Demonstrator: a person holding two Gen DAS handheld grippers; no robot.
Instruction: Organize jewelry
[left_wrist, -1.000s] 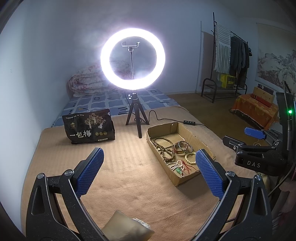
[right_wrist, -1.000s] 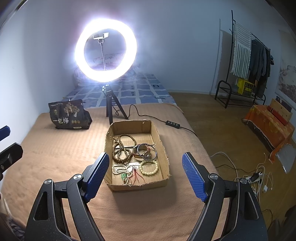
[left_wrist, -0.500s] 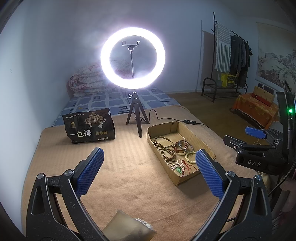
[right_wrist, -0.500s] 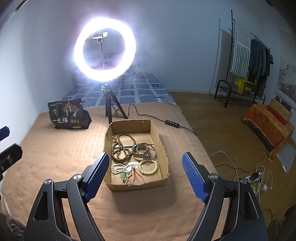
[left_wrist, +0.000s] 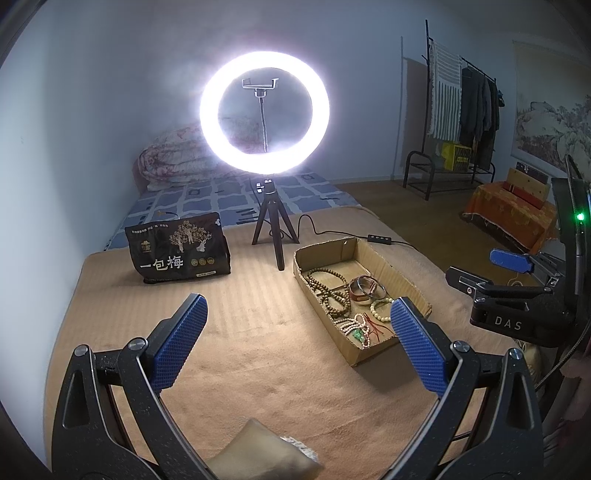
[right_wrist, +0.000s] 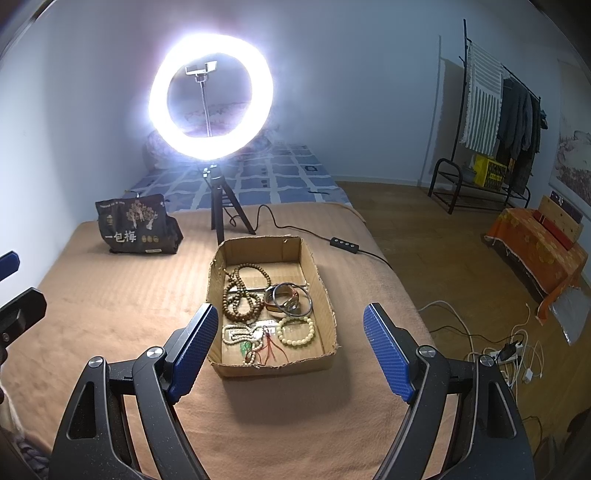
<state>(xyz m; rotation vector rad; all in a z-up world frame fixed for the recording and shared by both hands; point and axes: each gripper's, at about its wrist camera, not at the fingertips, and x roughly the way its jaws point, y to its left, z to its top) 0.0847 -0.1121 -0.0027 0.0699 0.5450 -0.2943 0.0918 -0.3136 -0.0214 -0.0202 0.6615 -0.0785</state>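
Note:
A shallow cardboard box (right_wrist: 317, 275) (left_wrist: 397, 269) lies on the tan blanket. It holds brown wooden bead strands (right_wrist: 240, 299), metal bangles (right_wrist: 288, 299), a pale bead bracelet (right_wrist: 295, 330) and a white bead strand with red cords (right_wrist: 251, 339). My right gripper (right_wrist: 291, 350) hangs open just before the box's near wall, nothing between its blue pads. My left gripper (left_wrist: 299, 339) is open too, over bare blanket left of the box. In the left wrist view the right gripper (left_wrist: 480, 269) shows beyond the box's right side.
A lit ring light on a small tripod (left_wrist: 264, 114) stands behind the box, its cable and switch (right_wrist: 343, 243) trailing right. A black printed bag (left_wrist: 177, 253) sits at back left. A beige pouch (left_wrist: 258, 454) lies near my left gripper. The bed's edge drops to floor cables (right_wrist: 509, 350) on the right.

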